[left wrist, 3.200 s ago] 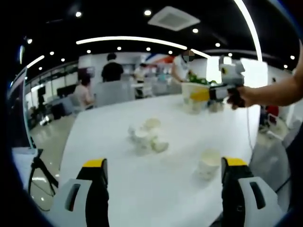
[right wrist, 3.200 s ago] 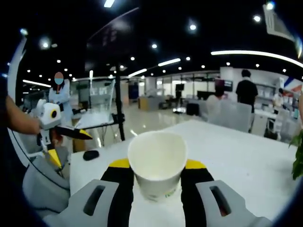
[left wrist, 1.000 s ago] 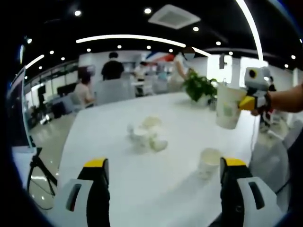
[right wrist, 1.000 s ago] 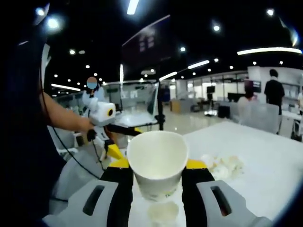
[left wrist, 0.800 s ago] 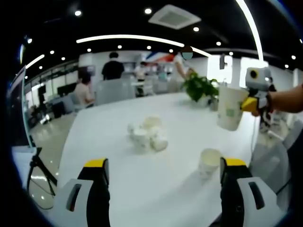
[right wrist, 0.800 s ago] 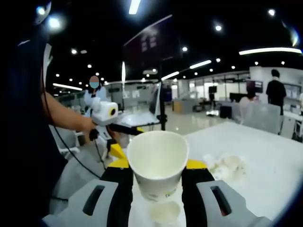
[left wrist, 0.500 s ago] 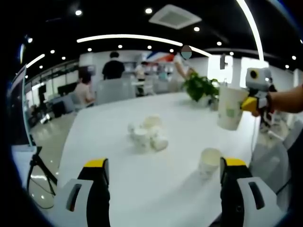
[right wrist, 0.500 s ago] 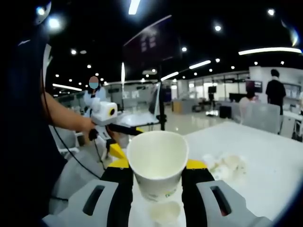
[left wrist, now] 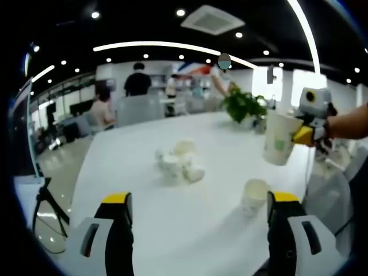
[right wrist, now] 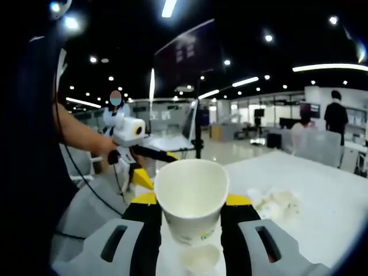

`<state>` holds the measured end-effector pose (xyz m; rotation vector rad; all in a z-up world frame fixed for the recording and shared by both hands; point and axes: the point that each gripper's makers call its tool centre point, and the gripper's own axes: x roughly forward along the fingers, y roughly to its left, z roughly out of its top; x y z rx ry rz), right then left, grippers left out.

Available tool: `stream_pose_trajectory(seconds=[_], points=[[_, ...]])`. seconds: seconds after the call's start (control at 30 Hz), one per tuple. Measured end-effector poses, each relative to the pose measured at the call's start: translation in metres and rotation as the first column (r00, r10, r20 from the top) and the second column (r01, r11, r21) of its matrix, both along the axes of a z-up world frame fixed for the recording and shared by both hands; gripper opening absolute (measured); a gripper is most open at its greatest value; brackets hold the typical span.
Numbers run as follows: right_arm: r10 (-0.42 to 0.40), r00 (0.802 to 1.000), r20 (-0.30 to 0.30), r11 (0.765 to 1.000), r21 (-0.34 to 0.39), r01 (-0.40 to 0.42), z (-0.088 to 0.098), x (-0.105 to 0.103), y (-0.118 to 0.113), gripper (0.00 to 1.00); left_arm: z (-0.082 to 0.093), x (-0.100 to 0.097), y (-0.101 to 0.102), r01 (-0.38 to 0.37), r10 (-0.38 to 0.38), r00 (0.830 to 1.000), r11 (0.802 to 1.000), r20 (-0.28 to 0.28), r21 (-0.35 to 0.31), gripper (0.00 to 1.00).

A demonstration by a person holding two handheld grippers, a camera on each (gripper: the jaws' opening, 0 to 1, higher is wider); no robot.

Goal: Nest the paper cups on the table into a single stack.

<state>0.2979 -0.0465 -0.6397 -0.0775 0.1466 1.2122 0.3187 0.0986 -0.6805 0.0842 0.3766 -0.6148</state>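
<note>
White worktop point(left wrist: 144, 172): left gripper point(left wrist: 195, 230) spread and empty; a cluster of small paper cups point(left wrist: 178, 164) mid-surface; a lone upright cup point(left wrist: 253, 196) near its right jaw. Right gripper point(right wrist: 190, 221) pinches a paper cup point(right wrist: 191, 198) above that cup. Centre the rims, level the tilt, then lower straight in.

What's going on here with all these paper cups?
A person is stacking paper cups with two hand-held grippers. The right gripper is clamped on a paper cup, held in the air above a lone cup standing on the white table. The left gripper is open. More cups sit clustered farther back.
</note>
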Motion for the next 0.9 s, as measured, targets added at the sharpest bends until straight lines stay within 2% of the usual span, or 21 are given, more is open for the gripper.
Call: stream_pose_trajectory(seconds=[0.17, 0.43, 0.9], points=[[-0.017, 1.000, 0.020, 1.000, 0.006, 0.017, -0.008, 0.003, 0.001, 0.36, -0.002, 0.001, 0.002, -0.001, 0.001, 1.000, 1.000, -0.004, 0.007, 0.95], [-0.021, 1.000, 0.021, 1.000, -0.007, 0.021, -0.017, 0.003, 0.002, 0.36, -0.002, 0.001, 0.004, -0.001, 0.001, 1.000, 1.000, -0.007, 0.009, 0.95], [-0.047, 0.999, -0.007, 0.999, -0.001, 0.047, -0.035, 0.005, 0.003, 0.36, -0.002, 0.002, 0.005, 0.006, -0.006, 1.000, 1.000, -0.008, 0.017, 0.95]])
